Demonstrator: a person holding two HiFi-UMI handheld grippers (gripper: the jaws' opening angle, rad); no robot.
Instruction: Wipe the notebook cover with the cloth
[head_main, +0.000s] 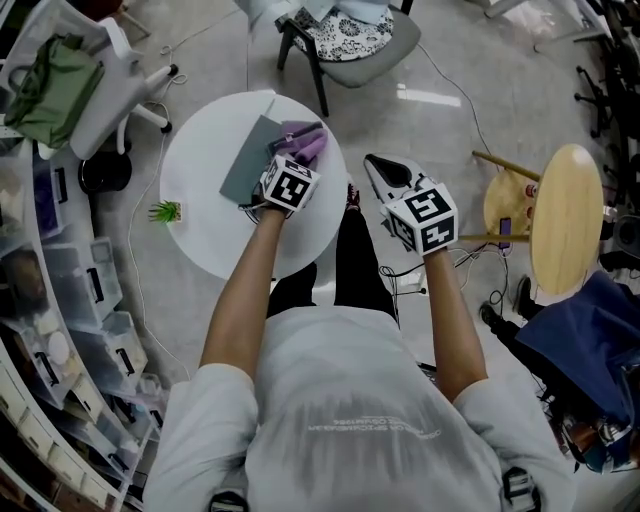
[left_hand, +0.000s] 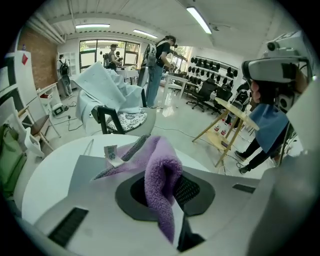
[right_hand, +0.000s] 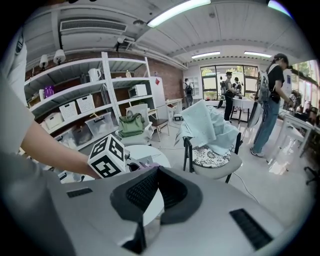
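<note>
Right gripper (head_main: 378, 168): held off the table's right edge over the floor, jaws closed together with nothing between them; its own view (right_hand: 152, 192) showed the pads meeting at the tip.
Left gripper (head_main: 300, 150): held over the table, jaws clenched on the cloth.
Cloth (head_main: 305, 140): purple and fleecy, pinched in a fold between the left jaws (left_hand: 162, 175); its free end with a small tag trailed forward onto the notebook.
Notebook (head_main: 250, 160): grey cover, lying flat on the table's far half, partly under the cloth and the left gripper; in the left gripper view (left_hand: 85, 172) it stretched out to the left of the jaws.
Table (head_main: 215, 235): round and white, in front of the person.
Plant (head_main: 165, 211): small and green, at the table's left edge, well apart from the notebook.
Chair (head_main: 350, 45): beyond the table, with a patterned cushion and a pale cloth heaped on it.
Stool (head_main: 565, 215): round wooden top, to the right of the right gripper.
</note>
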